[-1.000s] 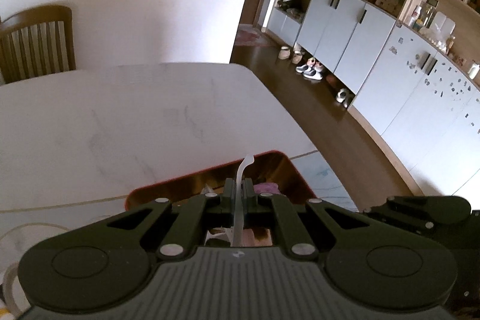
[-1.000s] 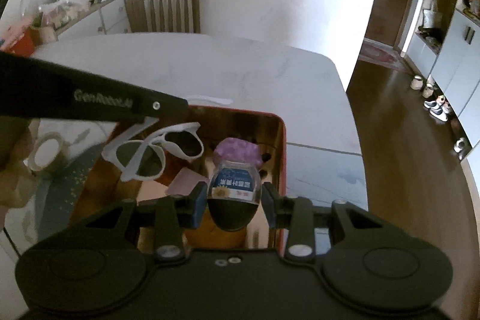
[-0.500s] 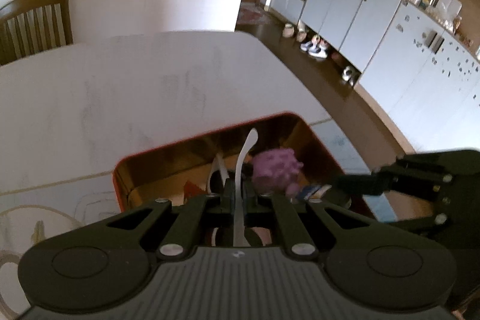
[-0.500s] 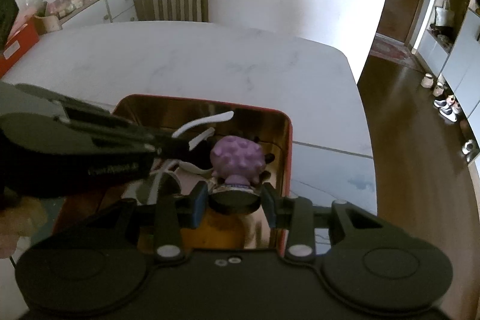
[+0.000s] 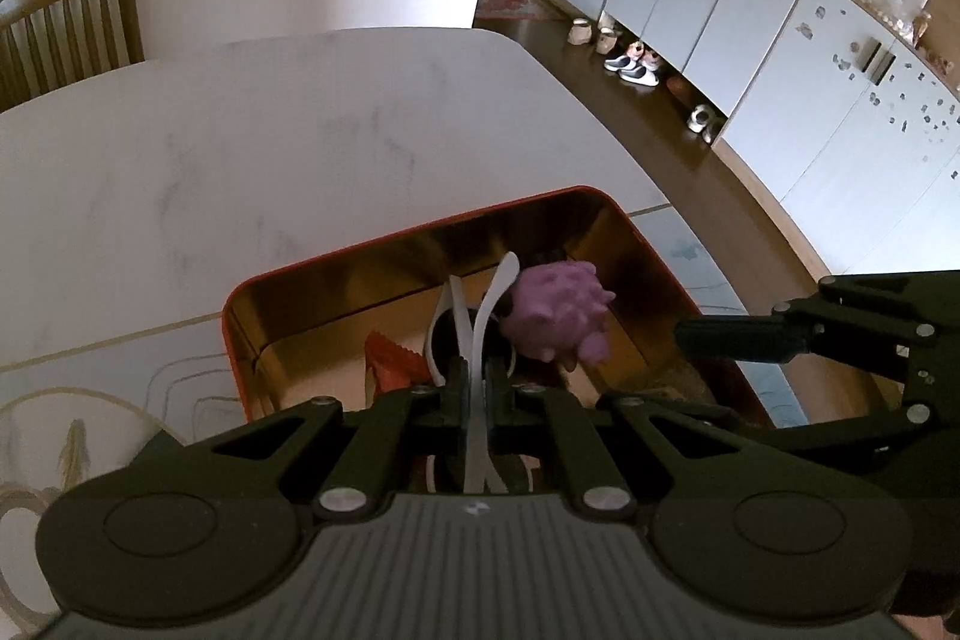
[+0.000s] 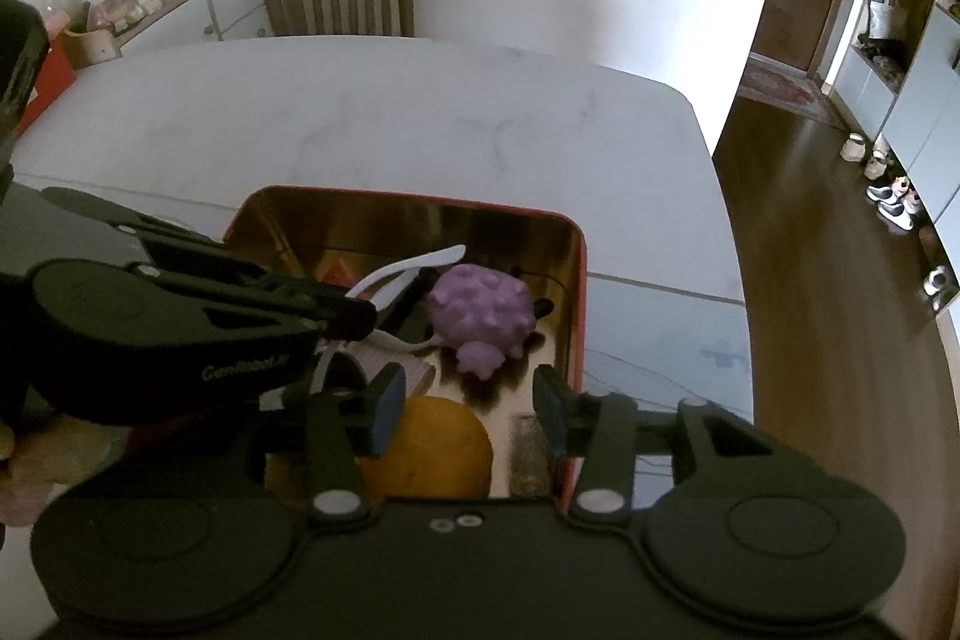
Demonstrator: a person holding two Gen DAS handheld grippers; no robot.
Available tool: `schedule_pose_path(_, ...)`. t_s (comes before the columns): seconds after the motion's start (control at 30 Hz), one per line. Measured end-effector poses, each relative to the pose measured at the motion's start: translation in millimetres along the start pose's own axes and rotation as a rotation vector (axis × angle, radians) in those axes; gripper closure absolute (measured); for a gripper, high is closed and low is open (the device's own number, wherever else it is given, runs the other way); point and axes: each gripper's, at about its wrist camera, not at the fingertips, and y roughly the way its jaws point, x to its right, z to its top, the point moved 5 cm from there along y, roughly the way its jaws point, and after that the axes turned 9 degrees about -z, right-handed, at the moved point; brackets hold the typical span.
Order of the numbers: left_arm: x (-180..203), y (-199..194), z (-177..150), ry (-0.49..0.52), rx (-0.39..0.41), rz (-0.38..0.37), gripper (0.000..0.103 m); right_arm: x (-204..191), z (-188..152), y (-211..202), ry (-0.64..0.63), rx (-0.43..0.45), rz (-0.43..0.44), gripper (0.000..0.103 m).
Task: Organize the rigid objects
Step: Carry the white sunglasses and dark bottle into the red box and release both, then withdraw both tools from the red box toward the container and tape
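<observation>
Left gripper (image 5: pixel 477 376): I see my jaws clamped tight on one white temple arm of the sunglasses (image 5: pixel 474 334), which rise straight ahead of the fingertips, over the tin.
Sunglasses: in the right wrist view the white frame (image 6: pixel 408 274) sticks out past my left fingertips, just left of the purple toy.
Tin (image 5: pixel 414 235): red rim, gold inside, open on the white marble table (image 5: pixel 270 130); both pairs of fingers reach into it.
Purple knobbly toy (image 6: pixel 480 316): lying in the tin, just ahead of my right fingers, beside the sunglasses' arm.
Orange round object (image 6: pixel 432 454): between and below my right fingers, not touched.
Right gripper (image 6: pixel 468 409): jaws have just been opening; they stand apart, gripping nothing.
</observation>
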Motion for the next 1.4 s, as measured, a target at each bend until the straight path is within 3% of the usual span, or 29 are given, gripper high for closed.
schedule_pose_path(0.47, 0, -27, -3, -0.024, 0.045, -0.028, 0.093, -6, 0, -27, 0.014, 0.041, -0.003, 0.048)
schedule_pose_path(0.57, 1, -37, -3, -0.024, 0.059, -0.035, 0.084, -9, 1, -34, 0.025, 0.055, -0.008, 0.042)
schedule_pose_path(0.7, -1, -52, -5, -0.031, 0.083, -0.025, 0.054, -13, 2, -45, 0.037, 0.073, -0.016, 0.04)
schedule_pose_path(0.97, -16, -95, -14, -0.028, 0.139, -0.026, 0.045, -36, 7, -70, 0.047, 0.107, -0.005, 0.033)
schedule_pose_path(1.07, -24, -113, -19, -0.006, 0.164, -0.014, 0.045, -50, 10, -79, 0.05, 0.124, 0.001, 0.023)
schedule_pose_path(1.13, -30, -127, -23, 0.009, 0.18, -0.003, 0.044, -60, 11, -84, 0.057, 0.129, 0.006, 0.023)
schedule_pose_path(1.4, -64, -183, -45, 0.052, 0.246, 0.038, 0.028, -107, 9, -100, 0.085, 0.149, 0.043, 0.009)
